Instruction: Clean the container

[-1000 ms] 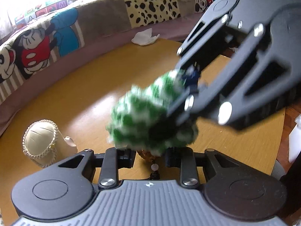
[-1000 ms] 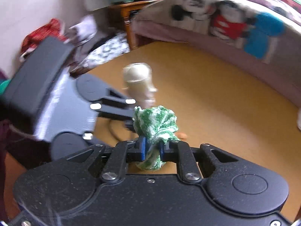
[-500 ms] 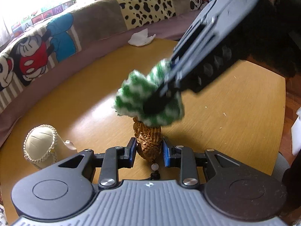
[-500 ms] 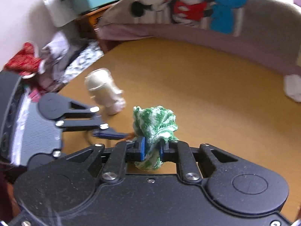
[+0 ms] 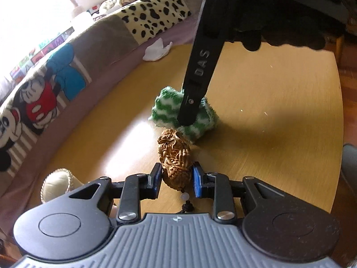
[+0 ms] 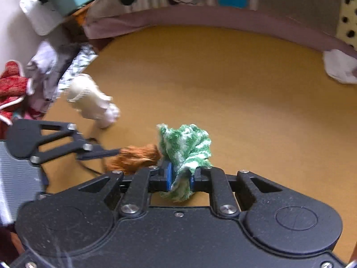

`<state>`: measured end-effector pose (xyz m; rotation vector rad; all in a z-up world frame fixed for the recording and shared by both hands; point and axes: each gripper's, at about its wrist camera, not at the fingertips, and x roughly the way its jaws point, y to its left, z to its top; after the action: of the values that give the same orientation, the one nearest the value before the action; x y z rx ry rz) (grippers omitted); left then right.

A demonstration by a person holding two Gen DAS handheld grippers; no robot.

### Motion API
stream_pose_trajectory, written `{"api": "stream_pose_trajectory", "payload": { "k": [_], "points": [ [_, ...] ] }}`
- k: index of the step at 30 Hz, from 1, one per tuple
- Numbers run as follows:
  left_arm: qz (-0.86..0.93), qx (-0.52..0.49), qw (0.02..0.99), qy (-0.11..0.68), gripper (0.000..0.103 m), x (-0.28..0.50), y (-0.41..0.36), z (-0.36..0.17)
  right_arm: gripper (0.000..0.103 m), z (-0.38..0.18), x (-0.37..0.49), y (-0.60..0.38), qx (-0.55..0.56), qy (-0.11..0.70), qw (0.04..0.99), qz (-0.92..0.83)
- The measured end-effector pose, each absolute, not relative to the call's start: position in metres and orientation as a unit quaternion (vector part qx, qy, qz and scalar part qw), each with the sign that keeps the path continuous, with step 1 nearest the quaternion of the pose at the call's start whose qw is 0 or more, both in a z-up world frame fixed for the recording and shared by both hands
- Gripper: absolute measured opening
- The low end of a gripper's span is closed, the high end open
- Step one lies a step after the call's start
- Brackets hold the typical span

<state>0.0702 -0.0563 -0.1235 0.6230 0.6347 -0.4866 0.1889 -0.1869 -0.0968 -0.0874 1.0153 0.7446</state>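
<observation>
Lower centre, left wrist view: left gripper (image 5: 175, 179) pinches carved brown container (image 5: 175, 157); green cloth (image 5: 169, 109) just above it; bare table (image 5: 267, 116) to the right edge.
Lower centre, right wrist view: right gripper (image 6: 180, 178) clamps green cloth (image 6: 186, 145), touching container (image 6: 133, 157); open tabletop (image 6: 223, 78) above.

I am in a home, in a lived-in room. Along my yellow wooden worktop (image 5: 279, 134) runs a bed or sofa under a patchwork blanket (image 5: 67, 71) with cartoon mice and leopard spots. Clothes (image 6: 13, 89) are piled beside it, and a crumpled tissue (image 5: 156, 50) lies at the edge.
</observation>
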Motion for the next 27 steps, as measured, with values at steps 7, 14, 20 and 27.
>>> {"api": "stream_pose_trajectory", "payload": {
  "k": [7, 14, 20, 27],
  "points": [
    [-0.238, 0.228, 0.896, 0.298, 0.026, 0.075, -0.041, -0.113, 0.013, -0.091, 0.199, -0.222, 0.086, 0.469, 0.806, 0.351],
    [-0.255, 0.250, 0.896, 0.265, 0.025, 0.065, -0.052, -0.108, 0.014, -0.119, 0.212, -0.240, 0.223, 0.517, 0.756, 0.334],
    [-0.256, 0.132, 0.901, 0.324, 0.025, 0.086, -0.034, -0.106, 0.014, -0.112, 0.204, -0.228, 0.183, 0.516, 0.767, 0.336],
    [-0.246, -0.106, 0.873, 0.407, 0.025, 0.117, 0.011, -0.116, 0.014, -0.089, 0.186, -0.197, 0.056, 0.452, 0.802, 0.386]
  ]
}}
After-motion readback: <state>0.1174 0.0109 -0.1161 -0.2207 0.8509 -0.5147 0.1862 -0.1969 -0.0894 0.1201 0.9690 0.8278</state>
